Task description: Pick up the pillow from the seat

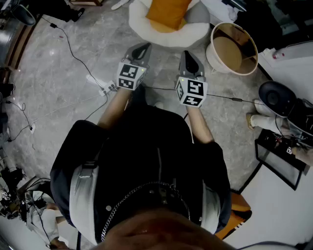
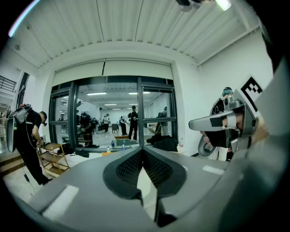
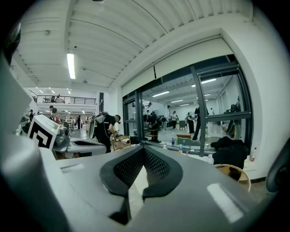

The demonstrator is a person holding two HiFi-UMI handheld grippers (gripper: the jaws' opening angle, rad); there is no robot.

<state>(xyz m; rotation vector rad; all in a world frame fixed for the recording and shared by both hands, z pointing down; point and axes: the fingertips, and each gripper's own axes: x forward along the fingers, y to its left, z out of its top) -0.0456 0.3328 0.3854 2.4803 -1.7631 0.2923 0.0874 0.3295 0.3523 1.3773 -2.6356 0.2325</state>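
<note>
Head view: the left gripper (image 1: 142, 47) and right gripper (image 1: 189, 54) are held side by side, fingers clenched on nothing. Beyond them the orange pillow (image 1: 166, 13) lies in the white seat (image 1: 141, 27) — the fingers should be opened wide before its near edge is approached.

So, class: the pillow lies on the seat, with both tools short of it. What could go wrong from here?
1. The left tool and right tool are both shut. Unless they open first, they may just shove the orange pillow deeper into the white seat.
2. A cable lies across the floor ahead of the person, and a step forward could snag it.
3. The basket stands beside the seat, so the right tool might knock it.
</note>
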